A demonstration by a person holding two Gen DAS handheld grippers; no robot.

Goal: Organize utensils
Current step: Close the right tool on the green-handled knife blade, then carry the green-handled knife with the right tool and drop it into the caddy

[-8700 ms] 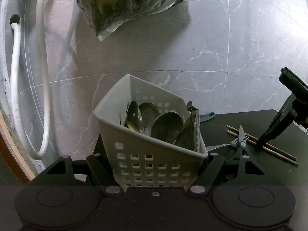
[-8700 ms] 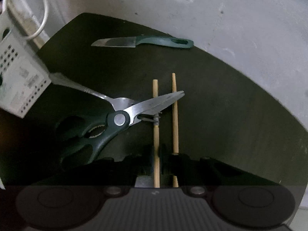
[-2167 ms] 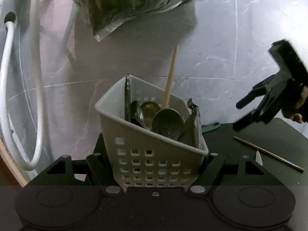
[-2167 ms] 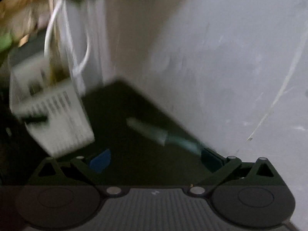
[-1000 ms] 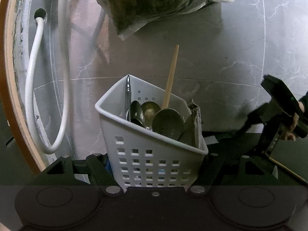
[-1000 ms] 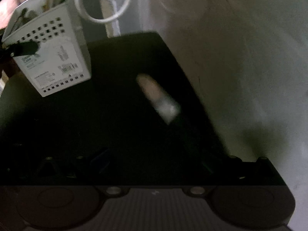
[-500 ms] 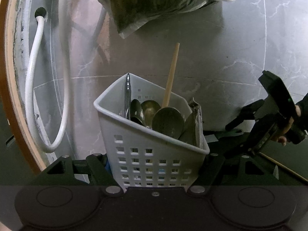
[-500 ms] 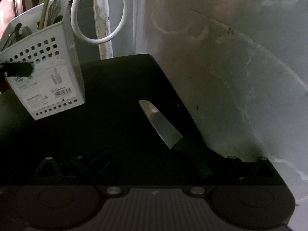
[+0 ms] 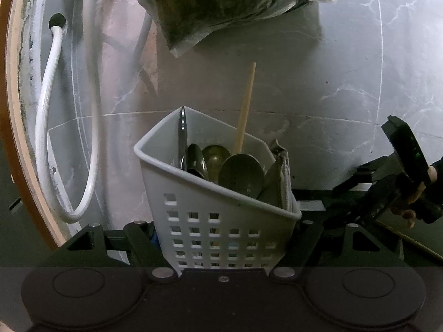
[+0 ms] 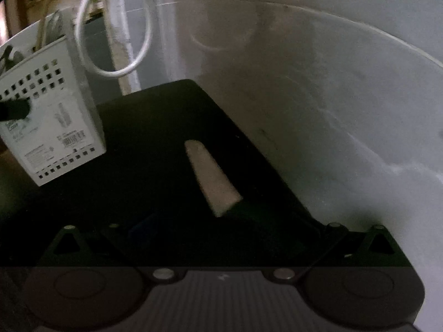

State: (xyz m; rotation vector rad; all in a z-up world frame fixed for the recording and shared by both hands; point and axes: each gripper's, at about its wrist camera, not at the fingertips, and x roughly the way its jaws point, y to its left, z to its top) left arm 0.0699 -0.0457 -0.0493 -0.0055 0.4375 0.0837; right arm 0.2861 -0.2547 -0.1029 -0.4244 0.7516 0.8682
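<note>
White perforated caddy (image 9: 216,221) — spoons (image 9: 241,175), one chopstick (image 9: 245,110) upright; knife (image 10: 213,177) flat on black mat.

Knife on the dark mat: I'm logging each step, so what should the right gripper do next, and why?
Probably ease the right gripper down around the knife handle and close. Its jaws stand open, the knife lies on the mat just ahead, and the left gripper holds the utensil basket ready.

The only print I can find is a white label (image 10: 52,135) stuck on the side wall of the perforated utensil basket (image 10: 41,88), seen from my right wrist. It carries a barcode, a small drawing and several lines of text, but all of it is too blurred and small for me to read. Nothing else bears lettering I can make out.
</note>
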